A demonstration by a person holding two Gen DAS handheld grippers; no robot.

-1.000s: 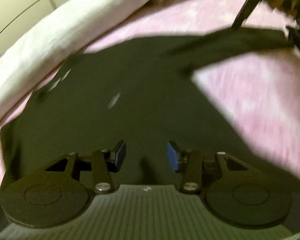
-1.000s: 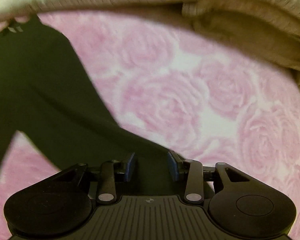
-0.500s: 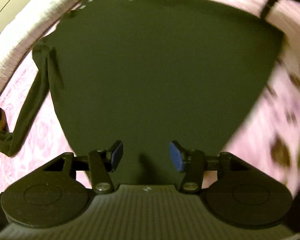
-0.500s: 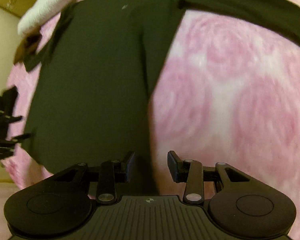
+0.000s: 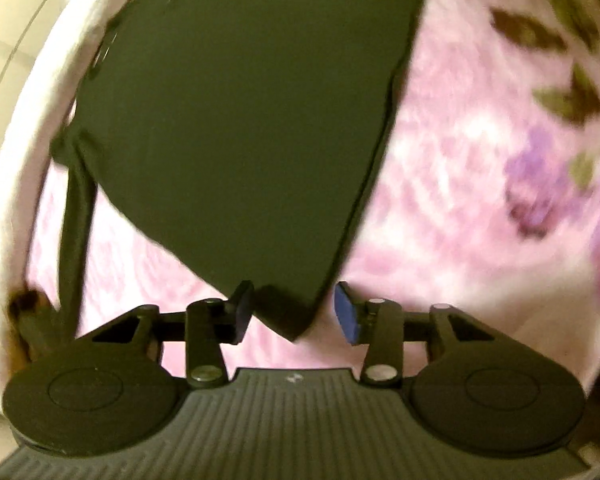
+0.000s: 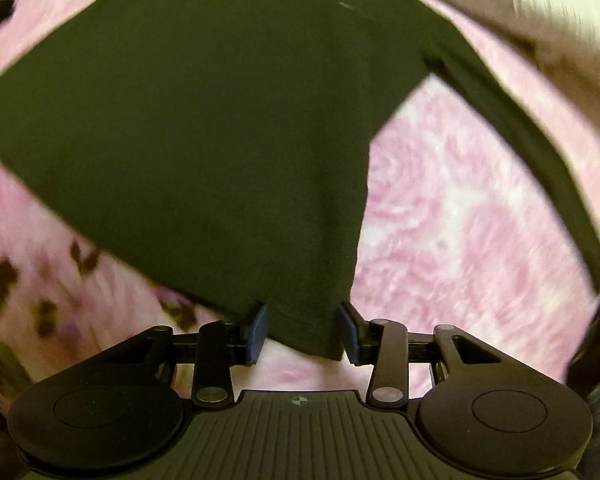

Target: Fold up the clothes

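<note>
Both tongs moved to shirt (image 5: pixel 240 120) hem corners since earlier frame. Left tongs (image 5: pixel 294 312) and right tongs (image 6: pixel 303 334) gaped, corners between pads, ungripped.

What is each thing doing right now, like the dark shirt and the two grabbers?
Dark long-sleeved shirt: spread flat on the blanket, both sleeves stretched out, not yet folded.
Left gripper: open, a bottom corner of the shirt between its fingers.
Right gripper: open, the other bottom corner between its fingers.
Pink rose-patterned blanket: lying flat under the shirt.
</note>
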